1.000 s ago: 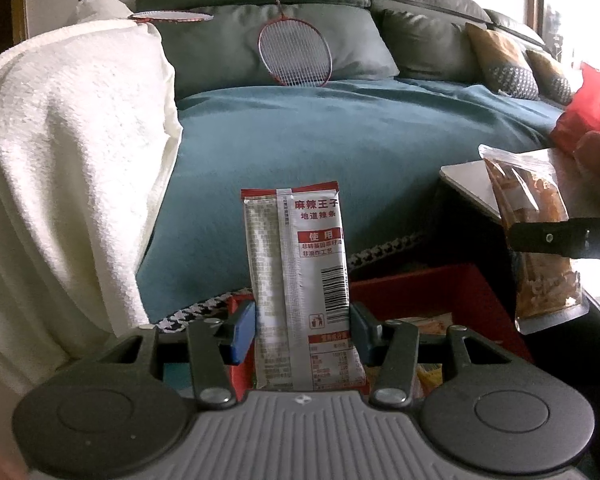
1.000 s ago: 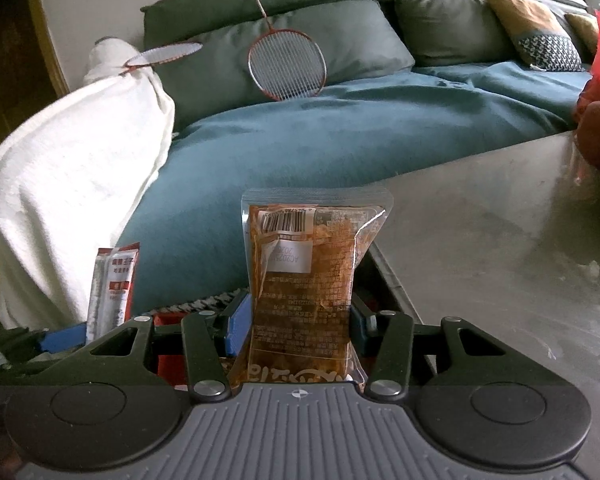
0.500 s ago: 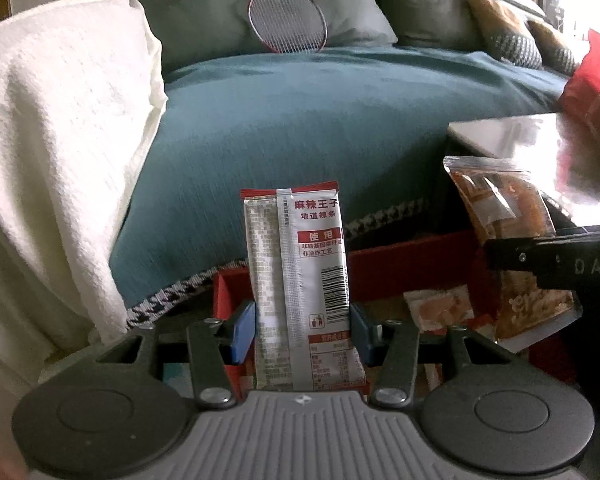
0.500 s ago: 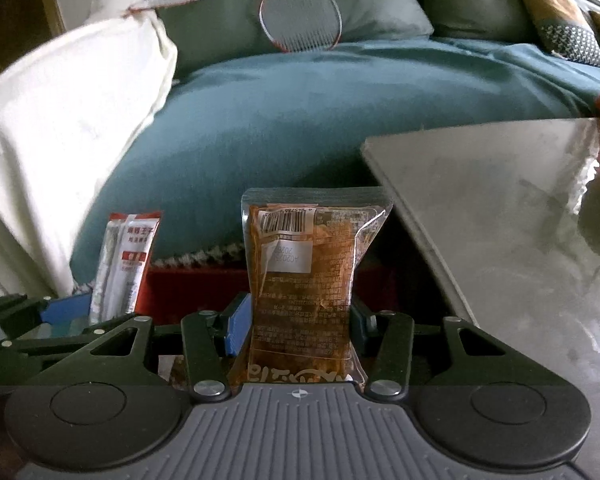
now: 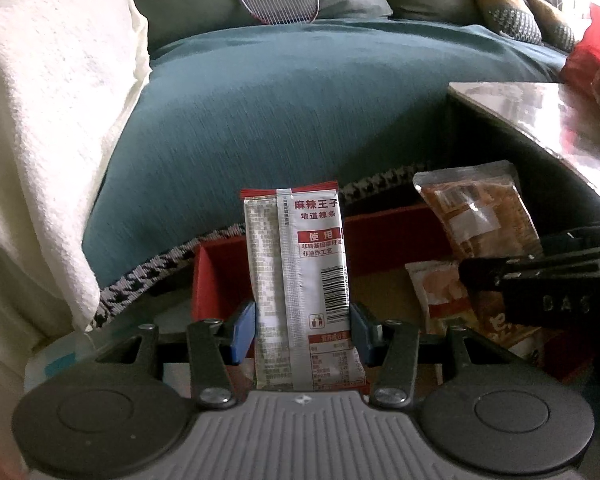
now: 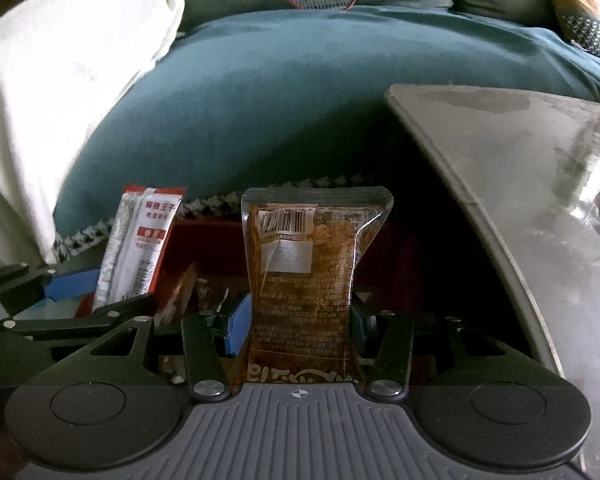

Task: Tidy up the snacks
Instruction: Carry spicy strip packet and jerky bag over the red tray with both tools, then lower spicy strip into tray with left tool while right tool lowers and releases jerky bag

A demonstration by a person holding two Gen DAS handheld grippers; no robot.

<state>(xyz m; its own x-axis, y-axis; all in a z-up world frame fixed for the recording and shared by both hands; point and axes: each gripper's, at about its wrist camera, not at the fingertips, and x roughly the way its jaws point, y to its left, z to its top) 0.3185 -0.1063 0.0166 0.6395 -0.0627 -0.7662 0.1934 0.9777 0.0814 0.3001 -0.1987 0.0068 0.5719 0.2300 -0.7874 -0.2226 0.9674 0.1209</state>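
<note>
A silver-and-red packet (image 5: 300,292) was held upright at lower centre of the left view. A clear pouch (image 6: 308,276) of brown snack stood upright at lower centre of the right view. A red box (image 5: 384,236) holding a small sachet (image 5: 440,292) was seen behind.

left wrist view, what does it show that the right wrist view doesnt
Only the left wrist view shows a small orange packet lying in the red box and a red bag on the table. Only the right wrist view shows the barcode side of the brown pouch clamped in the right gripper. Both show the white-and-red packet in the left gripper, the sofa, the racket and the white blanket.
</note>
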